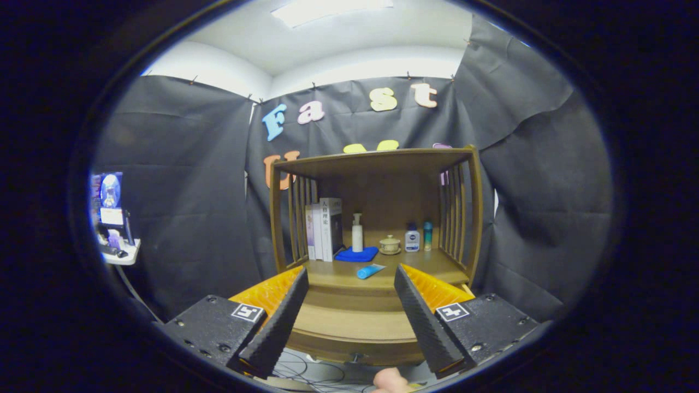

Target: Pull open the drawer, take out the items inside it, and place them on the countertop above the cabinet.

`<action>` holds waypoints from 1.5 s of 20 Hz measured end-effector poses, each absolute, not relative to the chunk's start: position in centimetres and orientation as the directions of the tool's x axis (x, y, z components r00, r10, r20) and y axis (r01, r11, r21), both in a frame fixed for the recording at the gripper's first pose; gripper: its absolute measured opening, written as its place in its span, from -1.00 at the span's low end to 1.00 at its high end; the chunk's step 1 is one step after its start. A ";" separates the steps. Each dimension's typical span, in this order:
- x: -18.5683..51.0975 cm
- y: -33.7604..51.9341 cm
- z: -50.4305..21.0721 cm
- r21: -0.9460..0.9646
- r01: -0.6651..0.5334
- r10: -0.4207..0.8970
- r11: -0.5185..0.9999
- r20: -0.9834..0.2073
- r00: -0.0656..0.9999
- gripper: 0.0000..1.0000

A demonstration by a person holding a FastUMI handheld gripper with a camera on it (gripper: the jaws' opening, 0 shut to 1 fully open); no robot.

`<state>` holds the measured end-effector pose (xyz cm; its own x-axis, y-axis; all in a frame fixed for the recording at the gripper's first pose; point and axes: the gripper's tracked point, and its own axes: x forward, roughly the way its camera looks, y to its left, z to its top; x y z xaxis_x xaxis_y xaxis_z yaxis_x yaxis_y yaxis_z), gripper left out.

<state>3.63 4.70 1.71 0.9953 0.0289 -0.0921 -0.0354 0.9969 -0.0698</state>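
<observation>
- Facing the wooden cabinet (pixel 377 229), I see its countertop (pixel 338 270) carrying a row of books (pixel 325 228) at the left slatted side, a white pump bottle (pixel 357 233) standing on a blue cloth (pixel 356 254), a small lidded cup (pixel 390 244), a white bottle with a blue label (pixel 412 239) and a slim teal bottle (pixel 427 236) towards the right.
- A blue tube (pixel 370 271) lies on its side near the countertop's front edge, apart from the cloth.
- Below that edge, the drawer (pixel 349 327) front sits between my fingers; what it holds is hidden from me.
- Slatted rails wall both sides of the countertop, a shelf roofs it, and the front stands open, with bare wood ahead of the tube.
- My gripper (pixel 352 281) is spread wide, fingers (pixel 278 322) clear of the cabinet and gripping nothing.
- A fingertip (pixel 390 379) shows beneath the drawer, above some cables.
</observation>
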 end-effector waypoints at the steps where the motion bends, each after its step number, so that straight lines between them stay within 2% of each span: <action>1: 3.5 4.7 1.6 -0.085 -0.038 0.032 0.996 -0.079 0.996 0.99; 7: 2.6 5.5 1.5 -0.103 -0.066 0.068 0.993 0.011 0.998 0.99; 20: 2.2 5.2 -1.2 -0.099 -0.073 0.077 0.992 0.028 0.997 0.99; 30: 4.3 3.5 -13.0 -0.097 -0.037 0.025 0.995 -0.126 0.992 0.99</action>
